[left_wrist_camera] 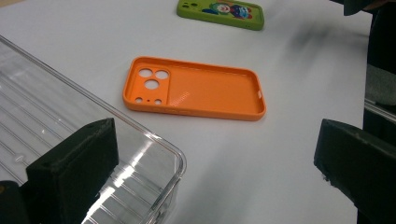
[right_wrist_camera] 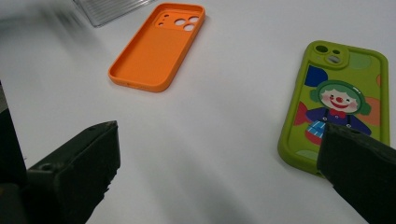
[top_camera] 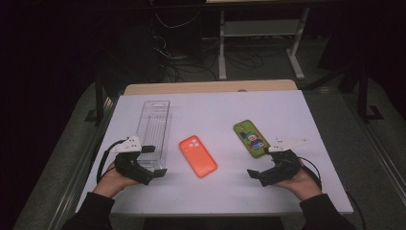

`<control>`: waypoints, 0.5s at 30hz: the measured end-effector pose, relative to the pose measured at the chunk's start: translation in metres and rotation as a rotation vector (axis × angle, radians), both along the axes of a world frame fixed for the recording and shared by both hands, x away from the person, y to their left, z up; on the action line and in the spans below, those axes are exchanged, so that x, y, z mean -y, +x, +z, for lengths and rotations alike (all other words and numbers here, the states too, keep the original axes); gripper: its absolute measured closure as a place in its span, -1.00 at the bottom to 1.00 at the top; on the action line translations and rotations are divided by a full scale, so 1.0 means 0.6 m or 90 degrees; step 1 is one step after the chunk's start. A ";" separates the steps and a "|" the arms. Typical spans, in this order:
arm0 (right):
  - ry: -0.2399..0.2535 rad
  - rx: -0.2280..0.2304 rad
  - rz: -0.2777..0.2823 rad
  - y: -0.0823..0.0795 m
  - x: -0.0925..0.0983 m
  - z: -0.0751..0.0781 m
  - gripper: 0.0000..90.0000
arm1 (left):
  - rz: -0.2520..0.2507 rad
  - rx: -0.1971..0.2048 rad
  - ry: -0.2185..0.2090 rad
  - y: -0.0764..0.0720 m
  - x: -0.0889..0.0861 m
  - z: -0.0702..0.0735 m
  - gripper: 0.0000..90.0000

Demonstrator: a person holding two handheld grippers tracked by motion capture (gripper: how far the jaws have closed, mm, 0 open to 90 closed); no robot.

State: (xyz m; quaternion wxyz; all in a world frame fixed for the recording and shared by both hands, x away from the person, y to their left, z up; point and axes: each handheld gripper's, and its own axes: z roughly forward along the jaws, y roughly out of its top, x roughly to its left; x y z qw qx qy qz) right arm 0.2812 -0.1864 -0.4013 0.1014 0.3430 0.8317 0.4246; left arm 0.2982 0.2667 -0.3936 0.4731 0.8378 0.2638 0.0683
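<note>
Orange phone case (top_camera: pixel 197 155) lies flat mid-table on the white sheet (top_camera: pixel 215 108), open side up, camera holes toward the far end. It sits between my two tongs, touching neither. In the left gripper view the same orange case (left_wrist_camera: pixel 194 88) lies ahead of my jaws, inside hollow showing, holes at its left end. In the right gripper view it (right_wrist_camera: pixel 159 46) is farther off, up and left.

Green phone case (top_camera: pixel 250 138) with a clown picture lies to the right of the orange one, apart from it, slightly angled. In the right gripper view the green case (right_wrist_camera: pixel 336 100) is close, print up, its near end running behind my right-hand jaw; contact there I cannot tell. In the left gripper view it (left_wrist_camera: pixel 220 12) is at the top edge, well away.

Clear plastic tray (top_camera: pixel 154 125) lies lengthwise on the left side of the table, ribbed bottom, nothing in it. In the left gripper view its near corner (left_wrist_camera: pixel 154 156) sits just under and beside one of my jaws.

My left gripper (top_camera: pixel 154 161) is low at the tray's near end, jaws spread wide, pinching nothing. My right gripper (top_camera: pixel 257 162) is near the green case's near end, pointing left toward the orange case, jaws also spread wide, nothing between them. Both hands rest low at the near table edge.
</note>
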 end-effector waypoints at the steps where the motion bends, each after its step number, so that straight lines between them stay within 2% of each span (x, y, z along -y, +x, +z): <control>1: 0.000 0.000 0.000 0.000 0.000 0.000 -1.00 | 0.000 0.000 0.000 0.000 0.000 0.000 -1.00; 15: 0.006 -0.006 -0.012 -0.003 0.003 0.004 -1.00 | 0.004 -0.001 -0.003 0.000 -0.002 0.001 -1.00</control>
